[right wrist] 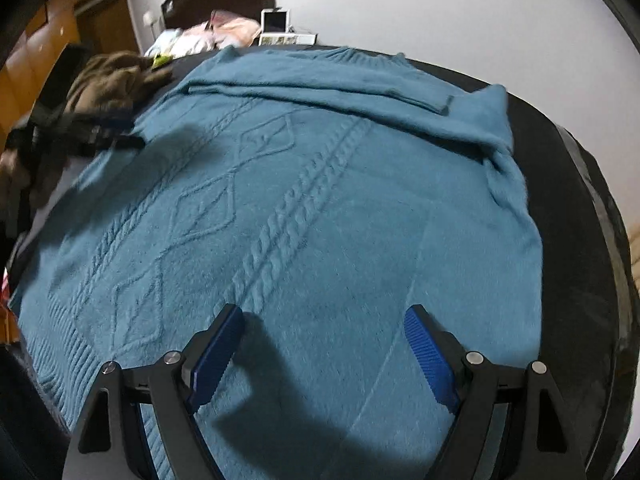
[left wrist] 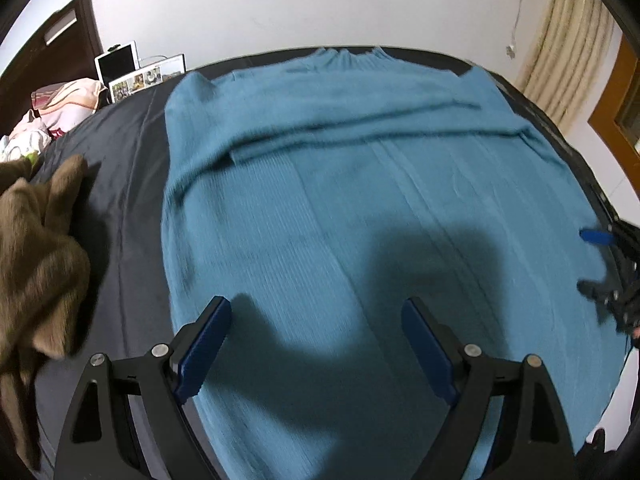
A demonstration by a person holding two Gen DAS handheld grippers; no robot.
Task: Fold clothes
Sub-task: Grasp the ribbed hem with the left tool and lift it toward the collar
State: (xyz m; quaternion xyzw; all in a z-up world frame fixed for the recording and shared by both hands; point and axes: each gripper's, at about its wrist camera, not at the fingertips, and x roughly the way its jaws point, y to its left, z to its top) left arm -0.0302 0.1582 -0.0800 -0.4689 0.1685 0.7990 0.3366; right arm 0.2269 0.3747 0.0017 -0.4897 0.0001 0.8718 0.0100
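Note:
A teal knitted sweater (left wrist: 340,184) lies flat on a dark bed sheet (left wrist: 120,148), with both sleeves folded across the chest near the collar. It fills the right wrist view (right wrist: 304,200) too, showing cable and diamond patterns. My left gripper (left wrist: 316,312) is open and empty, hovering over the sweater's lower left part. My right gripper (right wrist: 324,320) is open and empty over the lower right part. The right gripper also shows at the right edge of the left wrist view (left wrist: 608,264), and the left gripper shows blurred at the left of the right wrist view (right wrist: 100,136).
A brown garment (left wrist: 36,256) is heaped on the bed left of the sweater, also in the right wrist view (right wrist: 112,80). Pillows and bedding (left wrist: 64,100), a tablet (left wrist: 118,64) and a dark headboard stand at the far left. The bed edge (right wrist: 592,200) runs close on the right.

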